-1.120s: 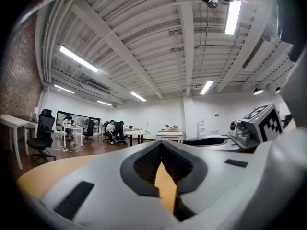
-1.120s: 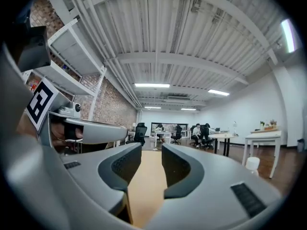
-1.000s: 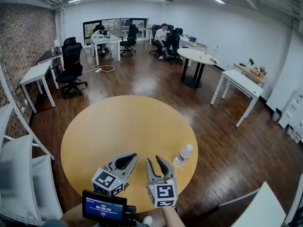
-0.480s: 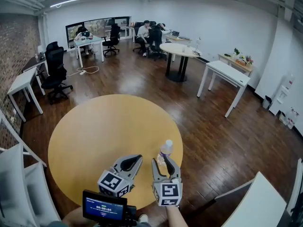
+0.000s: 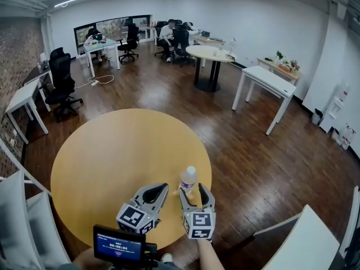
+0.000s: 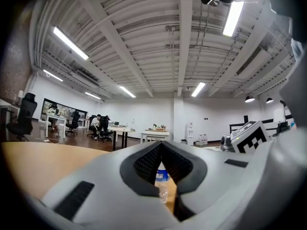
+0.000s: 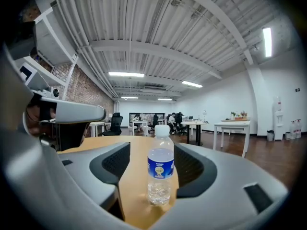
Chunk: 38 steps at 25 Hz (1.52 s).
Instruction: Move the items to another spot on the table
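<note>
A small clear water bottle (image 5: 187,181) with a white cap and blue label stands upright near the right edge of the round wooden table (image 5: 112,156). My right gripper (image 5: 193,192) straddles it. Its jaws are opening, and in the right gripper view the bottle (image 7: 159,171) stands free between the pads (image 7: 117,163), touching neither. My left gripper (image 5: 153,192) rests just left of it with its jaws shut and nothing in them. In the left gripper view, the left gripper (image 6: 161,147) shows the bottle (image 6: 162,178) through the gap below its tips.
The table's right edge (image 5: 209,179) runs close behind the bottle, with dark wood floor beyond. White chairs (image 5: 22,207) stand at the left. A small screen device (image 5: 118,246) sits at the bottom. Far off are desks, a round table (image 5: 209,52) and seated people.
The right gripper has come over to the bottle, which stood to its right a second ago and now stands between its jaws. Those jaws have spread wider. The left gripper has barely moved.
</note>
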Tool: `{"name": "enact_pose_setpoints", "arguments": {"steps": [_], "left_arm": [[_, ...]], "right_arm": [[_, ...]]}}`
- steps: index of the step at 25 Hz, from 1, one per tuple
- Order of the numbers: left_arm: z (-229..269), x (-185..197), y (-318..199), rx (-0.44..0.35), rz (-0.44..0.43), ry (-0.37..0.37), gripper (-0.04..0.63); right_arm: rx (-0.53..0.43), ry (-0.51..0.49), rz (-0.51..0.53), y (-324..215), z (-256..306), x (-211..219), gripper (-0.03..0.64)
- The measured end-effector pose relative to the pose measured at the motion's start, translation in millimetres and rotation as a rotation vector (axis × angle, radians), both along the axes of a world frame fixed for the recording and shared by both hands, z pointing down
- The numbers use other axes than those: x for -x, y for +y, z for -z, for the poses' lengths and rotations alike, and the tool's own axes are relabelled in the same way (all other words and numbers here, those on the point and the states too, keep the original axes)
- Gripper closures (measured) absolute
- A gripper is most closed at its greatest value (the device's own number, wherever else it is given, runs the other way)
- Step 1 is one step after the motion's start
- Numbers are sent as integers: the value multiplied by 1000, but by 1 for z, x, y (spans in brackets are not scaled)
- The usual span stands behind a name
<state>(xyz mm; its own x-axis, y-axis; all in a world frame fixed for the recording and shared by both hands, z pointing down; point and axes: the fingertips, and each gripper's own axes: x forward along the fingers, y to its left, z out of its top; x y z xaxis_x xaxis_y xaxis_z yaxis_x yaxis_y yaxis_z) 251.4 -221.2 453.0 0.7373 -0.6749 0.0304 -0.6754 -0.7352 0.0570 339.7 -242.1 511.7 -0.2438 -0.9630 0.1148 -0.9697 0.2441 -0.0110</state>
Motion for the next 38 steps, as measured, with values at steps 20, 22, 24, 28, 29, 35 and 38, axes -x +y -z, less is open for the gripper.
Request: {"name": "enact_pose_setpoints", "arguments": {"steps": [20,22,24,28,29,35,38], "left_arm": [[-37,16,-45,78,116,-83,591],[-38,18,-47,78,118,-87,591],[-39,19,-48,79,122,-85,591],[-41,19,-48,91,134,-81,591],[-41,19,-48,91,136,-81,591],[-31,27,-50,77,151,-73,591],[-24,37,-52,69,166,-69,591]], "right_arm": [[92,-4,88,-89,-75,3,293],[80,-3,92,-89,-74,7,314],[74,-1,96,-90,-75,8,322],[86,2,110,-91,-75,7,324],[92,8,113,-91,-75,8,324],[75,31,120,-94,-54,11,325],[55,38,133,-95,-35,18,324]]}}
